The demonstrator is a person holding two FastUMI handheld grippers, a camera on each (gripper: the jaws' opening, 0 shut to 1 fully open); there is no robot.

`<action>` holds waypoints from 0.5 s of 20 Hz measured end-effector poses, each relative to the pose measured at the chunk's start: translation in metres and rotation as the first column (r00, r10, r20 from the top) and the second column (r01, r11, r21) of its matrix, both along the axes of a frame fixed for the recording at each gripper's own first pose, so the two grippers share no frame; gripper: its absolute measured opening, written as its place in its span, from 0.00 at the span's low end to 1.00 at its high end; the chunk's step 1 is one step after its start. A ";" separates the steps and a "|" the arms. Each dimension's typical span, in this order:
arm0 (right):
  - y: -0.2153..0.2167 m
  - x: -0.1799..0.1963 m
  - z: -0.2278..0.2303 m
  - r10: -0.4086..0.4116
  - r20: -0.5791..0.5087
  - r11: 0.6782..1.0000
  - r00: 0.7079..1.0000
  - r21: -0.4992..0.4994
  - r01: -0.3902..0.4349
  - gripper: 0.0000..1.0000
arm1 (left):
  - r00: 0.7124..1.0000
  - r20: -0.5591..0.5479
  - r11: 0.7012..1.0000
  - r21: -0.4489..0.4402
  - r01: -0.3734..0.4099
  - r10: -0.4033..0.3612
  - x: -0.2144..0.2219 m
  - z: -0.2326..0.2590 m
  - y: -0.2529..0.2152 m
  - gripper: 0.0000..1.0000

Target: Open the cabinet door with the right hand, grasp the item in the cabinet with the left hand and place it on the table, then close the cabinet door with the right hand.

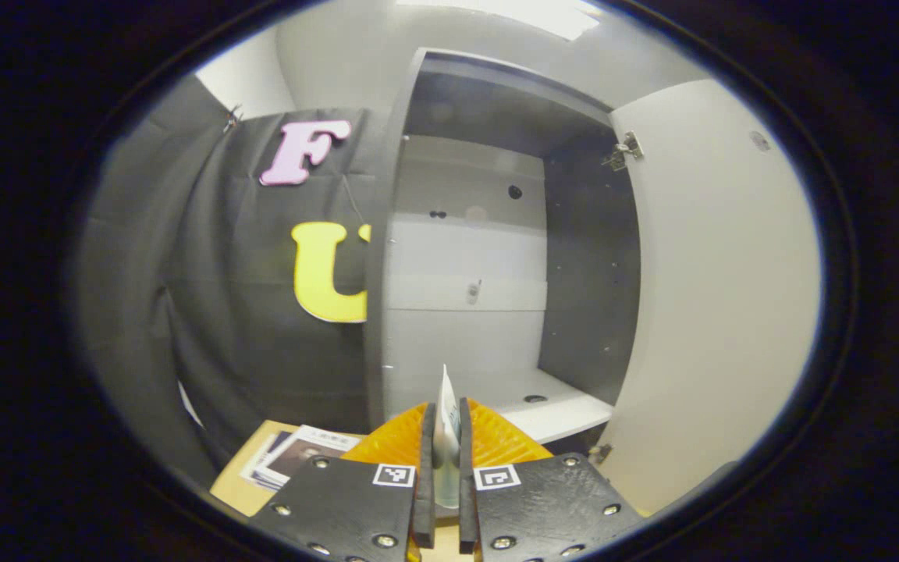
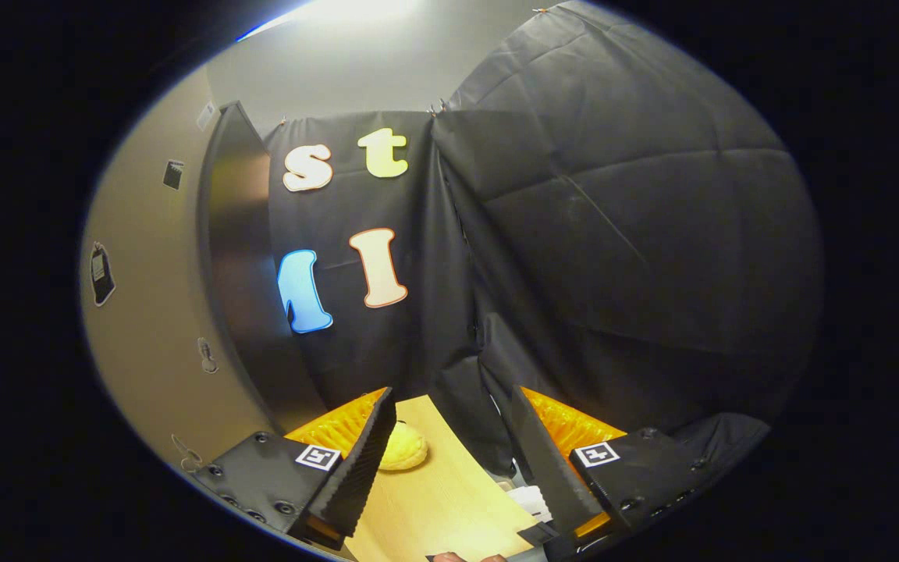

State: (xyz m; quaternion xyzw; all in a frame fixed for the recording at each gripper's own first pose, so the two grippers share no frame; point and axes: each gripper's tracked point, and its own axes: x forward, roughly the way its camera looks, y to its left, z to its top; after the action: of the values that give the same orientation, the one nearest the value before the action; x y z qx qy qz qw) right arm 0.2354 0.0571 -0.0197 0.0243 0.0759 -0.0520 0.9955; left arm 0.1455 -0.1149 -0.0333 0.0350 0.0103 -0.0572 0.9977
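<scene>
The cabinet (image 1: 465, 257) stands open, its pale door (image 1: 723, 297) swung out to the right. Its white bottom shelf (image 1: 551, 406) lies just ahead of my left gripper (image 1: 444, 437), which is shut on a thin white packet (image 1: 445, 414) standing upright between the fingers. In the right gripper view, my right gripper (image 2: 450, 396) is open over the wooden table (image 2: 442, 499) with nothing between its fingers. A pale cabinet panel (image 2: 145, 328) with a dark edge (image 2: 239, 297) rises to its left.
Several printed sheets (image 1: 293, 457) lie on the table corner at the lower left of the left gripper view. A yellow rounded item (image 2: 404, 451) sits on the table beside the right gripper's left finger. Black cloth walls close in behind the table.
</scene>
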 end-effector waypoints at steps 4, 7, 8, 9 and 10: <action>0.016 -0.010 -0.004 0.042 -0.002 0.998 0.999 0.045 -0.042 0.86 | 0.997 -0.008 0.996 0.061 -0.072 0.073 -0.061 -0.024 0.041 0.09; 0.036 -0.022 0.004 0.138 0.019 0.988 0.990 0.072 -0.139 0.93 | 0.992 -0.037 0.992 0.038 -0.123 0.124 -0.094 -0.050 0.067 0.09; 0.033 -0.025 0.010 0.140 0.038 0.987 0.989 0.069 -0.142 0.93 | 0.990 -0.046 0.991 0.019 -0.129 0.130 -0.103 -0.059 0.073 0.10; 0.029 -0.029 0.012 0.134 0.048 0.988 0.990 0.069 -0.137 0.93 | 0.989 -0.055 0.991 0.000 -0.137 0.137 -0.109 -0.071 0.078 0.10; 0.027 -0.032 0.015 0.127 0.054 0.989 0.990 0.074 -0.131 0.93 | 0.985 -0.076 0.987 -0.022 -0.159 0.157 -0.115 -0.086 0.086 0.10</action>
State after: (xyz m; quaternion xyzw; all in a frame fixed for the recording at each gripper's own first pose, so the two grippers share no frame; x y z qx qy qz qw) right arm 0.2036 0.0839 -0.0052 0.0593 0.0551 0.0161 0.9966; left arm 0.0305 -0.0287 -0.1195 0.0180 0.0492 0.0208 0.9984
